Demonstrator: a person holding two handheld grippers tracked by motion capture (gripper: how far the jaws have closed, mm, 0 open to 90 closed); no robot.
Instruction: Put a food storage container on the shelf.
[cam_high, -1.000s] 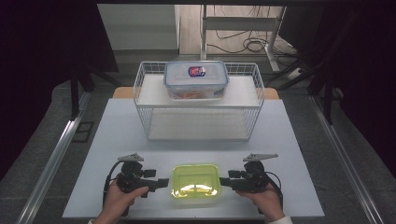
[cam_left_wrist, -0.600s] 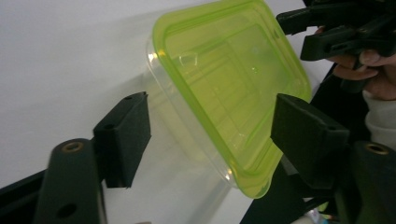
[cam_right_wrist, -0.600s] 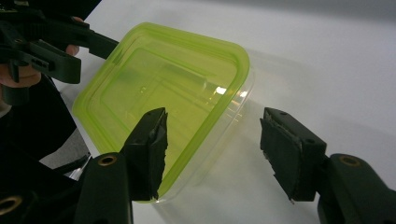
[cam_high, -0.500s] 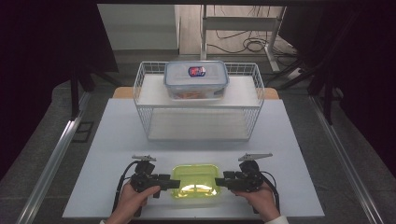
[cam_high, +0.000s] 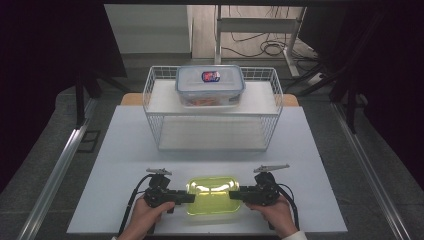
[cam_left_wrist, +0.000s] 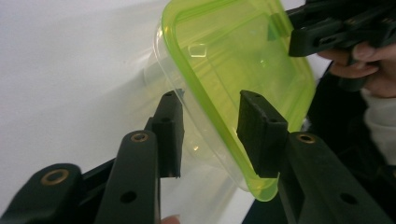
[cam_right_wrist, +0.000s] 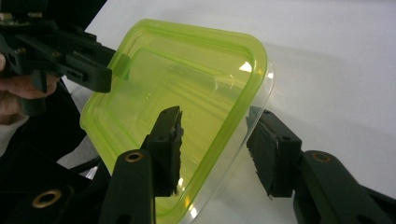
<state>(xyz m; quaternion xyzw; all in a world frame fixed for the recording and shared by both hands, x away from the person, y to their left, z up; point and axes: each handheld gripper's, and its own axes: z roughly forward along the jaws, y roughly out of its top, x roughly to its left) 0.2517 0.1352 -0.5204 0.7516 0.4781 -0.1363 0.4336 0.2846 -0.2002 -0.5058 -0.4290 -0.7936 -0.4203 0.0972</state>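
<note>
White tabletop (cam_high: 125, 165) carries a wire basket (cam_high: 212, 117); nearer the person, the green-lidded container (cam_high: 212, 195) sits between 2 grippers. Left gripper (cam_left_wrist: 210, 135): jaws, just closing, straddle its rim without clearly pressing. Right gripper (cam_right_wrist: 217, 149): likewise. It looks light, thin and slippery; grip the stiffer lid edge.

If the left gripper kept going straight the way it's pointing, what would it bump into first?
Probably the green-lidded container. The left gripper points across the table at its side, and its jaws, which have just been closing, already straddle the rim. Whether the pads touch yet is unclear. Beyond it is the right gripper.
</note>
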